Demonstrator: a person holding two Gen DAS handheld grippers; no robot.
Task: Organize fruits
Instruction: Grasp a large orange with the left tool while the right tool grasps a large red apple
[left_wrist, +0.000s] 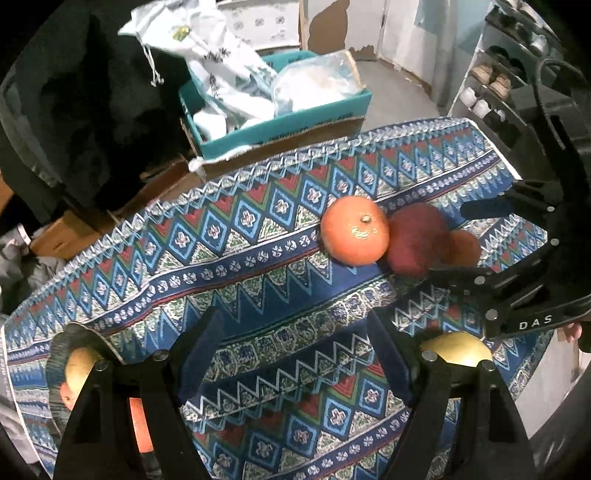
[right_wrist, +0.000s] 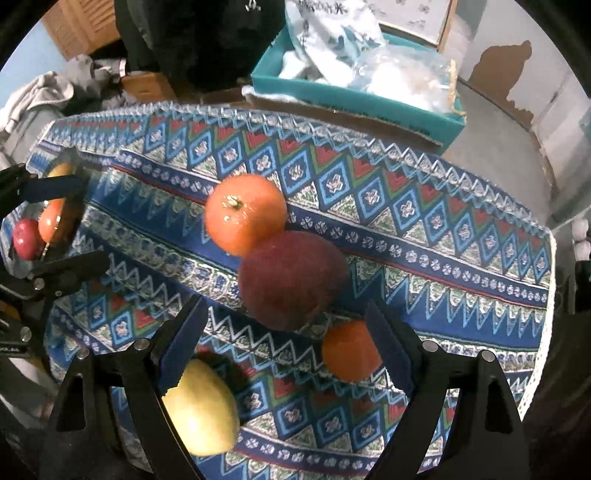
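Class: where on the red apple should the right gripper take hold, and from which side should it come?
Grip the red apple across its widest middle, coming from above. It is round, and oranges crowd it front and back in the right wrist view, so the open right gripper probably fits best on its bare left and right sides.

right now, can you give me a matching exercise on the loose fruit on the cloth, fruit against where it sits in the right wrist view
Things:
1. big orange
2. red apple
3. small orange
4. yellow fruit

Places:
A. beside the right finger's pad
B. between the two oranges, touching the big one
C. farthest back, stem up
D. under the left finger

Pairs: 1-C, 2-B, 3-A, 4-D
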